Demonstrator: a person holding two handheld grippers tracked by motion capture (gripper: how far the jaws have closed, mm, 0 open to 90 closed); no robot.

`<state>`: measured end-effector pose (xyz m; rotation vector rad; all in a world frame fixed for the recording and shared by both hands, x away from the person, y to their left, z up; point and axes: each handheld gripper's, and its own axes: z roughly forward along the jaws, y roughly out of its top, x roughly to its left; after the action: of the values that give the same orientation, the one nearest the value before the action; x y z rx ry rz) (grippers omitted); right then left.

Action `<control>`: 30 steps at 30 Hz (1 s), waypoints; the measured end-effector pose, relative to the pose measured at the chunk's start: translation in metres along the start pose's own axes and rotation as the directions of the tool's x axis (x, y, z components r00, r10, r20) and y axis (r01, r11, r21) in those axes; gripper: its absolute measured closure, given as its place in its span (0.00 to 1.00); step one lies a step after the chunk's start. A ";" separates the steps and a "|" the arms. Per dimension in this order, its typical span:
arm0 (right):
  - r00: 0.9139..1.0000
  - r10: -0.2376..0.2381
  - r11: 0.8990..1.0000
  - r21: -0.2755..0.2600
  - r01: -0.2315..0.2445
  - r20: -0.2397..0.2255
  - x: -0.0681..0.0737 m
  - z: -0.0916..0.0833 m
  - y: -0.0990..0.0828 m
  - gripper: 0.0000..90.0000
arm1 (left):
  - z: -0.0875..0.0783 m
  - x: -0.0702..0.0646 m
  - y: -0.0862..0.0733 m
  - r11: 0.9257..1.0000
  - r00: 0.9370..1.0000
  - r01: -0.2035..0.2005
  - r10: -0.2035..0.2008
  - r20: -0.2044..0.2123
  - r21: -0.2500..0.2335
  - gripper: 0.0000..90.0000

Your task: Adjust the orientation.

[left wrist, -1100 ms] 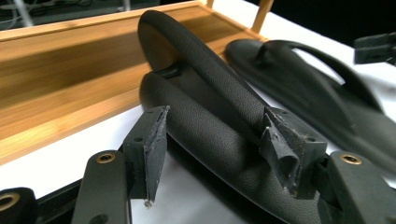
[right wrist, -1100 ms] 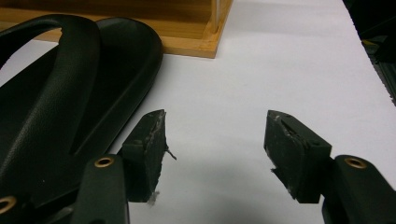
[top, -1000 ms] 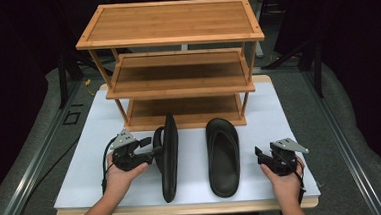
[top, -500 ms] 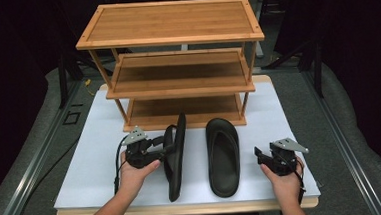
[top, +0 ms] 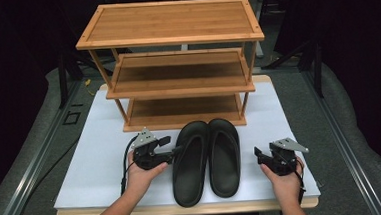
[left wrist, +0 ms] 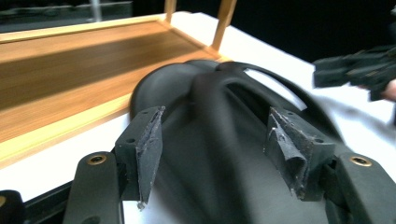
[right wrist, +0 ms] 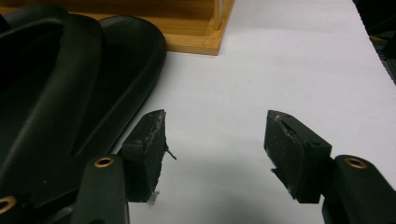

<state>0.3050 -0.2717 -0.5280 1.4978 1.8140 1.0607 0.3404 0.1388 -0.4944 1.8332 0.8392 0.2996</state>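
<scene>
In front of the wooden shelf rack [top: 172, 63], two black sandals [top: 206, 159] lie flat, touching; the left gripper [top: 177, 149], jaws spread, meets the left sandal [top: 191, 162]; the right gripper [top: 258, 156] rests apart, jaws spread.

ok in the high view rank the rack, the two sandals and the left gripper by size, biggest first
1. wooden rack
2. left sandal and right sandal: look alike, no ranking between them
3. left gripper

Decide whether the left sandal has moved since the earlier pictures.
Yes. The left sandal stood on its edge before; now it lies flat, touching the right sandal, its toe nearer the wooden rack.
</scene>
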 end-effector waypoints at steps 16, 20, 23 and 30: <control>1.000 -0.005 1.000 -0.020 0.005 0.002 0.001 -0.003 0.001 0.43 | 0.015 -0.011 -0.029 0.993 1.000 -0.020 0.017 0.026 0.119 0.48; 1.000 -0.001 1.000 -0.018 0.001 -0.001 0.001 -0.003 0.001 0.43 | 0.019 -0.012 -0.033 0.989 0.999 -0.016 0.010 0.040 0.145 0.57; 1.000 -0.002 1.000 -0.017 0.002 -0.002 0.000 -0.003 0.001 0.43 | 0.020 -0.013 -0.035 0.987 0.999 -0.026 0.023 0.023 0.157 0.61; 1.000 -0.001 1.000 -0.016 0.000 -0.005 0.000 -0.003 0.001 0.43 | 0.017 -0.014 -0.034 0.985 1.000 -0.024 0.022 0.013 0.171 0.69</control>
<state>0.3032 -0.2721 -0.5255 1.4865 1.8049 1.0770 0.3258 0.1246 -0.5292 2.0035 0.8590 0.2373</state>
